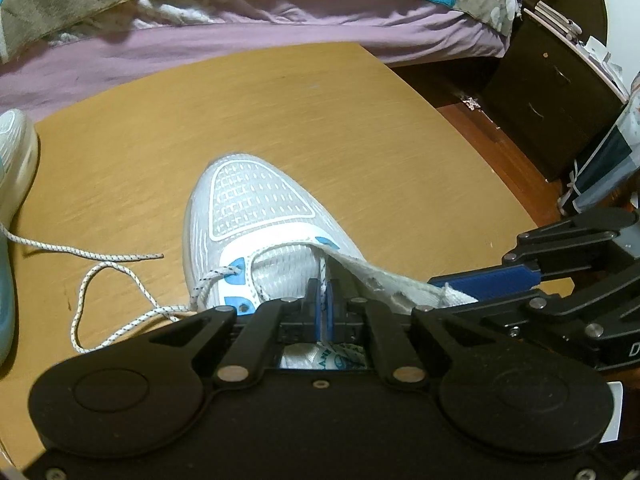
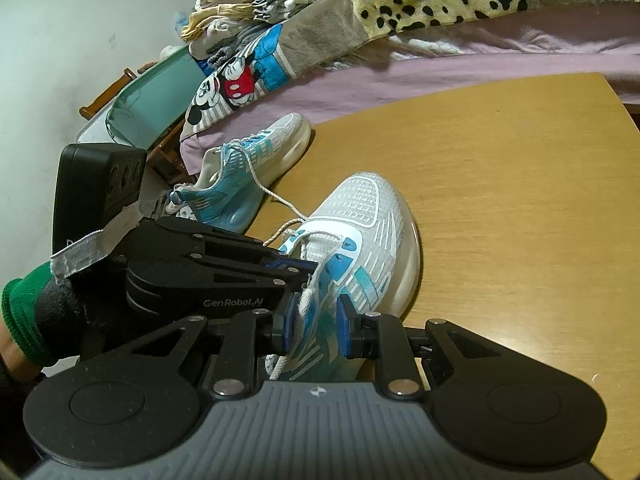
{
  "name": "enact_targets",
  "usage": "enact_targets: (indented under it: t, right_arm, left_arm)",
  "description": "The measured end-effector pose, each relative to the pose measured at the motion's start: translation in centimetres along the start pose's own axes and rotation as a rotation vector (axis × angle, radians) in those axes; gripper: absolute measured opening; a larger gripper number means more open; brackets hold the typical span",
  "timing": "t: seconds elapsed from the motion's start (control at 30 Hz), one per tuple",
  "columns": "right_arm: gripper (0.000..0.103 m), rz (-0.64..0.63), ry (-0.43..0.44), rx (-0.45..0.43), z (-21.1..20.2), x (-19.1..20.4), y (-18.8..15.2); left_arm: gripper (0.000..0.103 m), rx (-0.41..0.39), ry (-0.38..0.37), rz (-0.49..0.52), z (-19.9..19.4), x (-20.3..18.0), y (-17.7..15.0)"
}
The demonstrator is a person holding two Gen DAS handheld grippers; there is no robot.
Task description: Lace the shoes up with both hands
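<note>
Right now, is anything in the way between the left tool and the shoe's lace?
Nothing visible. The left tool is shut on the white speckled lace above the white and blue mesh shoe; the right tool grips that shoe's side.

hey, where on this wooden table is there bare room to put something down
Bare: the table right of and beyond the near shoe, toward the purple bed edge. Crowded: left of that shoe, where the loose lace trails toward the second shoe.

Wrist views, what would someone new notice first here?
A white and blue shoe sits mid-table, toe pointing away. The left gripper is shut on its lace over the tongue, and the right gripper clamps the shoe's side. A second shoe lies at the table's left edge by the bed.
</note>
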State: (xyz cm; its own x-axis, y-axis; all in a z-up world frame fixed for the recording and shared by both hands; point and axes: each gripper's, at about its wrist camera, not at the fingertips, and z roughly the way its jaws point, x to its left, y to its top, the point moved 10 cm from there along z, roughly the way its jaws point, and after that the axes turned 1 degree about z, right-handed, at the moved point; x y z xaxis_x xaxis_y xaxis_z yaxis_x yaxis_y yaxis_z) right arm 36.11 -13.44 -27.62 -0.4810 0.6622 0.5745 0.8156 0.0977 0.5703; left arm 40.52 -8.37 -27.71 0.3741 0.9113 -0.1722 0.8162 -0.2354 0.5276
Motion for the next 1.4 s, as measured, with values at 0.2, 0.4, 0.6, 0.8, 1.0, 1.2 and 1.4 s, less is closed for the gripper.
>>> enact_targets:
  t: [0.2, 0.4, 0.6, 0.8, 1.0, 1.2, 1.4]
  right_arm:
    - [0.023, 0.002, -0.004, 0.004, -0.1, 0.0, -0.1]
    - [0.025, 0.004, -0.004, 0.006, -0.1, -0.2, -0.2]
    - [0.026, 0.005, -0.009, 0.008, -0.2, -0.3, -0.2]
    - [0.026, 0.005, -0.01, 0.009, -0.2, -0.2, -0.3]
    - [0.026, 0.004, -0.013, 0.01, -0.1, -0.3, -0.3]
    - [0.026, 0.003, -0.012, 0.011, -0.1, -0.3, -0.2]
    - [0.027, 0.003, -0.011, 0.01, -0.3, -0.5, -0.3]
  left_arm:
    - [0.002, -0.01, 0.005, 0.029, 0.0, -0.2, 0.2]
    - [0.002, -0.026, 0.012, 0.073, 0.0, -0.5, 0.3]
    - [0.002, -0.035, 0.023, 0.129, 0.1, -0.8, 0.4]
    - [0.002, -0.045, 0.046, 0.202, 0.0, -1.1, 0.4]
    - [0.002, -0.06, 0.062, 0.224, -0.1, -1.2, 0.4]
    - [0.002, -0.074, 0.072, 0.23, -0.2, -1.3, 0.5]
    - [0.002, -0.093, 0.077, 0.248, -0.3, -1.6, 0.6]
